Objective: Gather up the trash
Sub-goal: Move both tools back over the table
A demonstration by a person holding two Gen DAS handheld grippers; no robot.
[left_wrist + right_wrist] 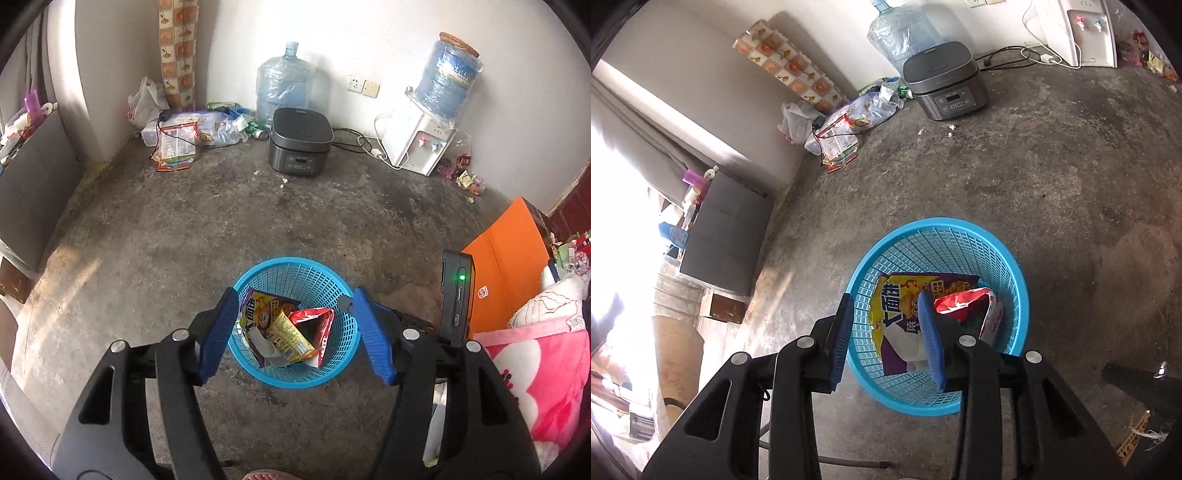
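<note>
While wrappers (284, 332) lie in the basket (343, 354), both grippers (293, 334) (888, 334) hang over it, fingers apart and empty; litter (175, 146) remains far left.

— What do you have along the far wall of the floor?

— You have a dark rice cooker (301, 146) standing on the concrete floor (184, 229), with a wrapped water jug (284, 83) just behind it. Toward the far right corner you see a white water dispenser (419, 142) carrying a blue bottle (448, 79), its cables running along the wall.

— And at the right edge?

— You have an orange box (508, 258) there, with a pink flowered blanket (539, 373) beside it. At the left edge stands a grey cabinet (726, 232).
</note>
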